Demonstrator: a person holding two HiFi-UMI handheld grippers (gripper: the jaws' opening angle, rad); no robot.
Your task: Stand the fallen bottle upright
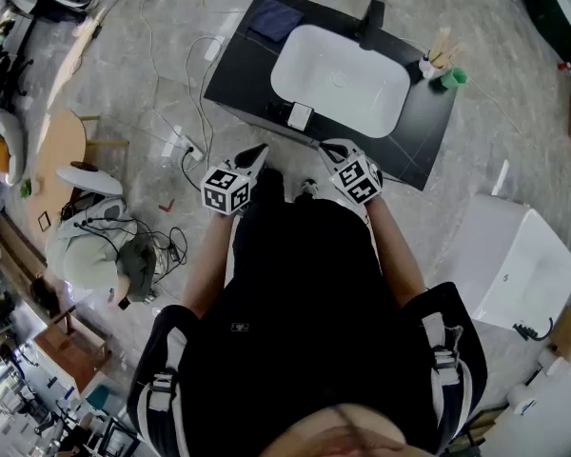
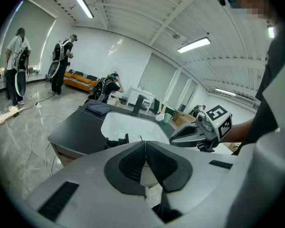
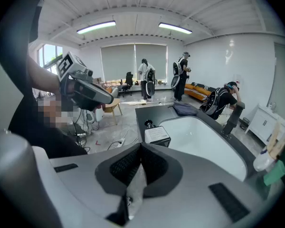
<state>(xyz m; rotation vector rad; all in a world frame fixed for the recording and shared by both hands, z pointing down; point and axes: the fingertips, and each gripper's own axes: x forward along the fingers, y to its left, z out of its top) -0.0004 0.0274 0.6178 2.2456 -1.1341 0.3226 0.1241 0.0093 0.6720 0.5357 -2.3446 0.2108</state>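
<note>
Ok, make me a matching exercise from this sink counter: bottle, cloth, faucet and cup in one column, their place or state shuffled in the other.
1 bottle
2 cloth
3 faucet
4 cup

A upright behind the sink
B green, right end of the counter
C lying on its side, near edge
D dark blue, far left corner

Pairs: 1-C, 2-D, 3-A, 4-B

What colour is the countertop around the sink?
The countertop is matte black; it shows best in the head view.

One fallen bottle, one sink, one faucet, one cloth
</note>
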